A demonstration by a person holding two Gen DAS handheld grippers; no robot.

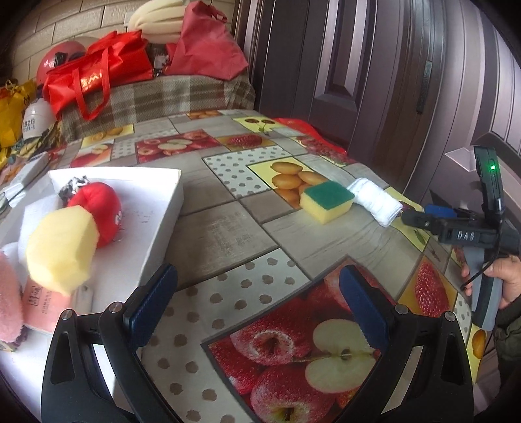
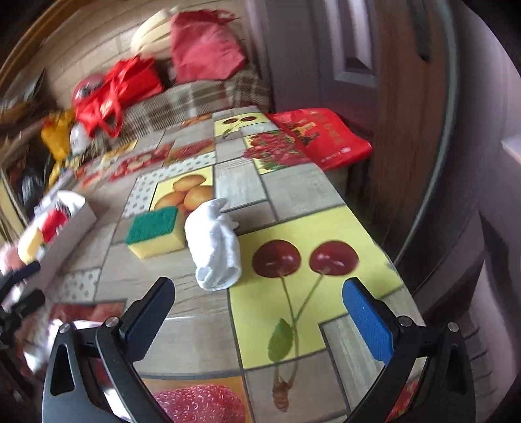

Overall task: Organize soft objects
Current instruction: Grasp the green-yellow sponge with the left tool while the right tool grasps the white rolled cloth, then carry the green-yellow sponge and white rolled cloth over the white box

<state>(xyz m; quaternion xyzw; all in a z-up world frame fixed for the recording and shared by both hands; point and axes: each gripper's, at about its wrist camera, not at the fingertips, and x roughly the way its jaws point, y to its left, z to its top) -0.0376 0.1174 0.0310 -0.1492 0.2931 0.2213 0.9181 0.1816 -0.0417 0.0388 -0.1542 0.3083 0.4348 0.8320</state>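
Note:
A white box [image 1: 162,208] at the left holds a red plush [image 1: 101,211], a pale yellow sponge [image 1: 62,250], a pink fluffy item [image 1: 8,302] and a pink packet [image 1: 42,306]. Out on the table lie a yellow sponge with a green top [image 1: 327,200] [image 2: 156,231] and a rolled white cloth [image 1: 377,201] [image 2: 215,247]. My left gripper [image 1: 257,293] is open and holds nothing, just right of the box. My right gripper [image 2: 259,309] is open too, a short way in front of the white cloth. It shows at the right of the left wrist view [image 1: 420,216], held by a hand [image 1: 508,276].
The fruit-print tablecloth [image 1: 228,234] covers the table. Red bags [image 1: 97,71], helmets [image 1: 39,120] and a cream cushion [image 1: 156,22] are piled at the far end. A red bag [image 2: 322,136] hangs off the right edge beside dark wooden doors [image 1: 374,65].

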